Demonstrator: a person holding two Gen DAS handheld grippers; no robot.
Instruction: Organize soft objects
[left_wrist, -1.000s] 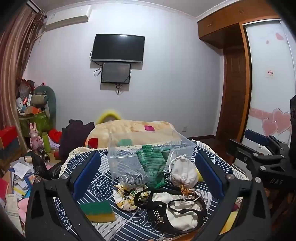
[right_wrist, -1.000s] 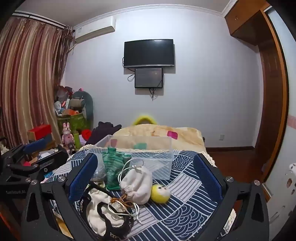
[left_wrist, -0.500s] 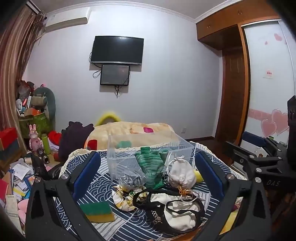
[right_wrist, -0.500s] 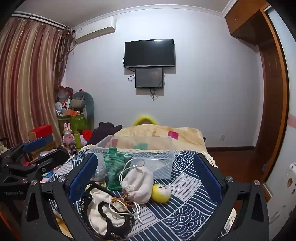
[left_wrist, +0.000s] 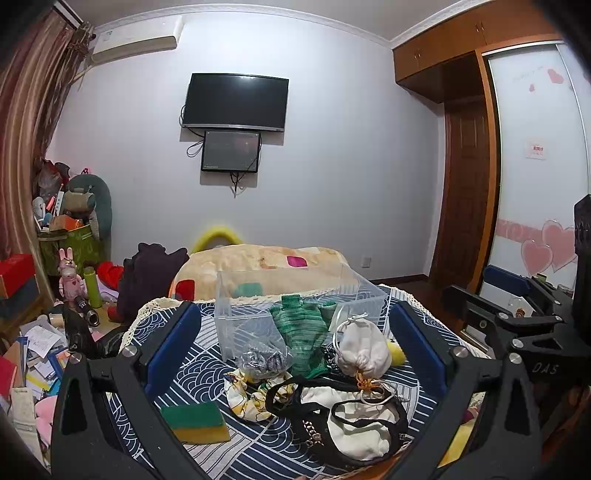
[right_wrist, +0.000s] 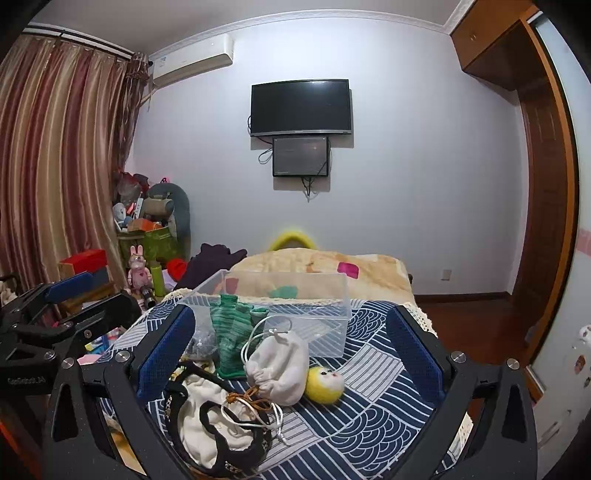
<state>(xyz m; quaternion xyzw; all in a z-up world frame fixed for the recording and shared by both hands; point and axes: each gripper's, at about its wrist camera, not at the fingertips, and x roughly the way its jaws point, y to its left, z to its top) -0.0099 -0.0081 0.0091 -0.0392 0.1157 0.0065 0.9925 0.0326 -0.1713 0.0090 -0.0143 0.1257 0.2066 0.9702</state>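
On a blue wave-patterned cloth (left_wrist: 207, 369) lie soft things: a green knit glove (left_wrist: 301, 332) (right_wrist: 231, 332), a white drawstring pouch (left_wrist: 364, 349) (right_wrist: 279, 365), a white bag with black trim (left_wrist: 351, 424) (right_wrist: 207, 421), a floral scrunchie (left_wrist: 245, 397), a grey bundle (left_wrist: 264, 360) and a yellow plush ball (right_wrist: 324, 384). A clear plastic bin (left_wrist: 295, 295) (right_wrist: 295, 306) stands behind them. My left gripper (left_wrist: 295, 350) is open and empty above the pile. My right gripper (right_wrist: 288, 350) is open and empty too.
A green-and-yellow sponge (left_wrist: 195, 421) lies at the cloth's front left. A bed with a beige blanket (left_wrist: 258, 262) is behind the bin. Toys, boxes and papers (left_wrist: 37, 332) clutter the floor at left. A wardrobe and door (left_wrist: 469, 184) are at right.
Both views have shifted slightly; the objects sit a little lower and closer. Nothing was taken hold of or moved on the cloth.
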